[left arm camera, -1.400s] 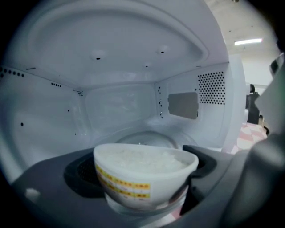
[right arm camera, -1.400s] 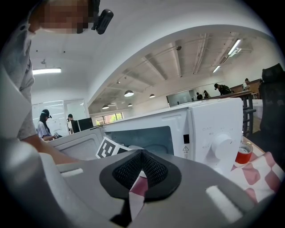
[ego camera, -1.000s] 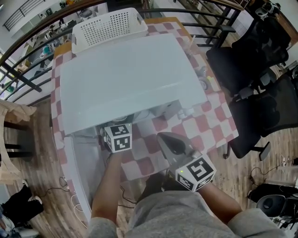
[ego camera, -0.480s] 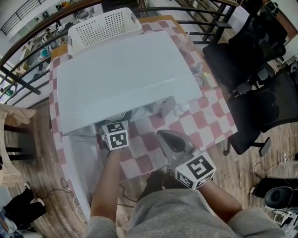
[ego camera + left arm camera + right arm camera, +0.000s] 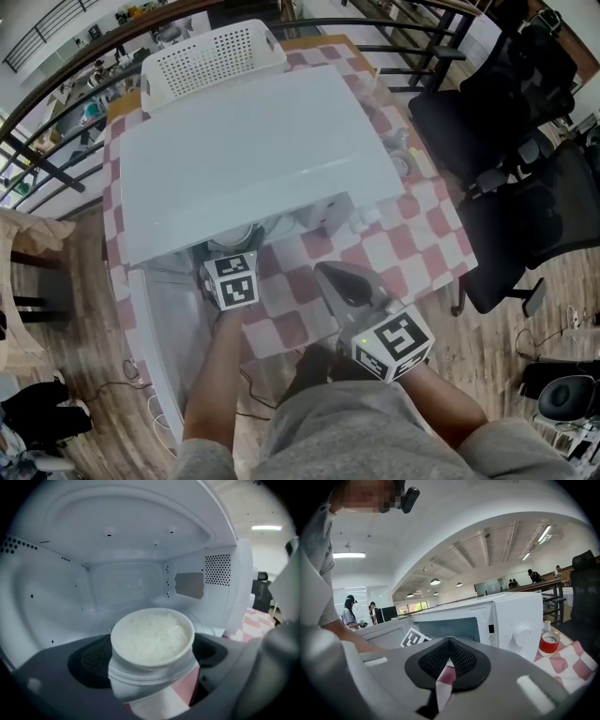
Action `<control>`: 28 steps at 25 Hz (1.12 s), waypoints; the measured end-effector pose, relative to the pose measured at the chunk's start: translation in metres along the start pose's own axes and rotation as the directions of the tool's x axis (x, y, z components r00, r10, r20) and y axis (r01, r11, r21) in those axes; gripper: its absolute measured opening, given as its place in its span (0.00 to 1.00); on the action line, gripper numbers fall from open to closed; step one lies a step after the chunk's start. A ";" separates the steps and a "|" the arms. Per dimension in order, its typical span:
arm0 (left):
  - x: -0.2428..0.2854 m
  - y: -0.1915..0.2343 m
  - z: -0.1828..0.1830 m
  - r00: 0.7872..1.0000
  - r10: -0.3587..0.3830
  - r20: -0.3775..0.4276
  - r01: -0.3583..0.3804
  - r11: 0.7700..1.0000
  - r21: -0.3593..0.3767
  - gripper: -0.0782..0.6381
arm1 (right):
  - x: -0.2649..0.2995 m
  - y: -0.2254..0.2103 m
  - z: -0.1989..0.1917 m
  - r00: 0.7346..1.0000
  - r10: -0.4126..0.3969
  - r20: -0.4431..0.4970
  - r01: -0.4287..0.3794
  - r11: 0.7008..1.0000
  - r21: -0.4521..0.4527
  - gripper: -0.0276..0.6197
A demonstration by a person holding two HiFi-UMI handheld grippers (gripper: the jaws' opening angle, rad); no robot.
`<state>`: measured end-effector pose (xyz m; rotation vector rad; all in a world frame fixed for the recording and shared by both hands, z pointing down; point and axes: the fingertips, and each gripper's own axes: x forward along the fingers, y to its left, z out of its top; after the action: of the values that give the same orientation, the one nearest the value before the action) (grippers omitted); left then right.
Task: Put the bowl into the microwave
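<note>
**Left gripper [image 5: 231, 268] clamped on a bowl [image 5: 152, 638] at the mouth of the microwave [image 5: 253, 150]**

At the left of the table [image 5: 427, 246], the microwave door [image 5: 161, 323] is seen swung open over the near-left edge. The left gripper is held at the open cavity, its marker cube just in front of the oven's front. Its jaws are pinched on a white bowl heaped with cooked rice, one dark pad against each side of the bowl's wall. The bowl is framed by the white cavity walls and ceiling, yet a patch of the red-and-white checked cloth [image 5: 291, 328] is still visible beneath it. Whether it rests on the oven floor cannot be told.

The microwave is set across the middle of the table, with a white perforated basket [image 5: 216, 52] behind it at the far edge.

Further right, the right gripper [image 5: 449, 656] is held above the near edge of the table, apart from the oven and aimed towards its front. Its jaws are pressed together with nothing between them. A roll of red tape [image 5: 549, 643] is seen beside the oven's control panel, near the right edge. Black office chairs [image 5: 487, 122] stand beyond that edge.
</note>
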<state>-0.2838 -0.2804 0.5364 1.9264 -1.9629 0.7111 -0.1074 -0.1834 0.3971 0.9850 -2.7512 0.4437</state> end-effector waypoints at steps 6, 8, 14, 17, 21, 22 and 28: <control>-0.015 -0.002 -0.007 1.000 0.012 -0.002 -0.012 0.999 -0.043 0.85 | -0.005 0.002 0.003 1.000 0.014 0.005 -0.014 1.000 -0.009 0.04; -0.021 -0.002 -0.010 1.000 0.021 0.000 -0.021 0.998 -0.062 0.85 | -0.008 0.003 0.003 1.000 0.019 0.011 -0.019 1.000 -0.009 0.04; -0.057 -0.004 -0.012 0.998 0.066 0.020 -0.062 0.987 -0.147 0.85 | -0.021 0.001 0.007 0.999 0.032 0.026 -0.032 0.999 -0.013 0.04; -0.084 -0.009 -0.011 0.994 0.090 0.054 -0.077 0.975 -0.207 0.85 | -0.033 -0.001 0.007 0.999 0.044 0.031 -0.043 0.999 -0.016 0.04; -0.126 -0.033 -0.004 0.991 0.071 0.113 -0.048 0.979 -0.197 0.84 | -0.051 -0.006 0.008 0.998 0.054 0.038 -0.053 0.998 -0.023 0.04; -0.137 -0.041 -0.002 0.989 0.062 0.131 -0.037 0.982 -0.186 0.83 | -0.057 -0.009 0.009 0.998 0.054 0.041 -0.053 0.998 -0.024 0.04; -0.209 -0.089 0.028 0.964 0.015 0.266 0.023 0.990 -0.139 0.79 | -0.092 -0.028 0.015 0.997 0.048 0.057 -0.046 0.998 -0.035 0.04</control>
<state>-0.1807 -0.1177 0.4127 2.0254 -2.0977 0.3123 -0.0200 -0.1553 0.3644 0.9407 -2.8287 0.3814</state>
